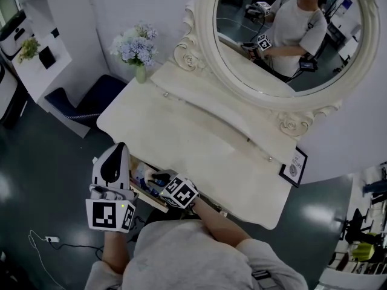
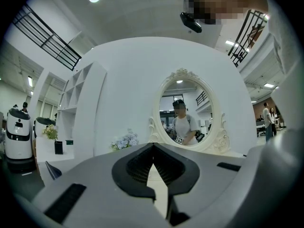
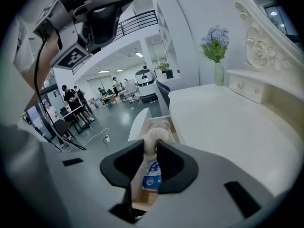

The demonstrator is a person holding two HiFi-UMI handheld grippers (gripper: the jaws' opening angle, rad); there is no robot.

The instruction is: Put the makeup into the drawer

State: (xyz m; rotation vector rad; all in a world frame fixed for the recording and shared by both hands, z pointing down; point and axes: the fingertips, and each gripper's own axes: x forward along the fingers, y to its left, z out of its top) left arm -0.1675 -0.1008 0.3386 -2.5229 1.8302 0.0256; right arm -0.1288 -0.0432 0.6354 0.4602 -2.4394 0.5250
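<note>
**Desk:** What do you have, biggest first?

**Me:** I see the white vanity table (image 1: 199, 144) running across the middle of the head view. Its oval mirror (image 1: 284, 35) fills the upper right. 1 drawer (image 1: 151, 199) stands open under the table's lower-left edge.

**Desk:** And your 2 grippers?

**Me:** My left gripper (image 1: 120, 150) sits at the lower left of the head view, just left of the drawer. In its own view its jaws meet at the tips with nothing between them (image 2: 153, 148). My right gripper (image 1: 158, 179) hangs over the open drawer, tilted down into it.

**Desk:** Where is the makeup?

**Me:** The makeup (image 3: 151, 137), a beige lump, is pinched between my right gripper's jaws, low in the middle of the right gripper view. Under it, a blue-and-white packet (image 3: 153, 175) lies inside the drawer.
</note>
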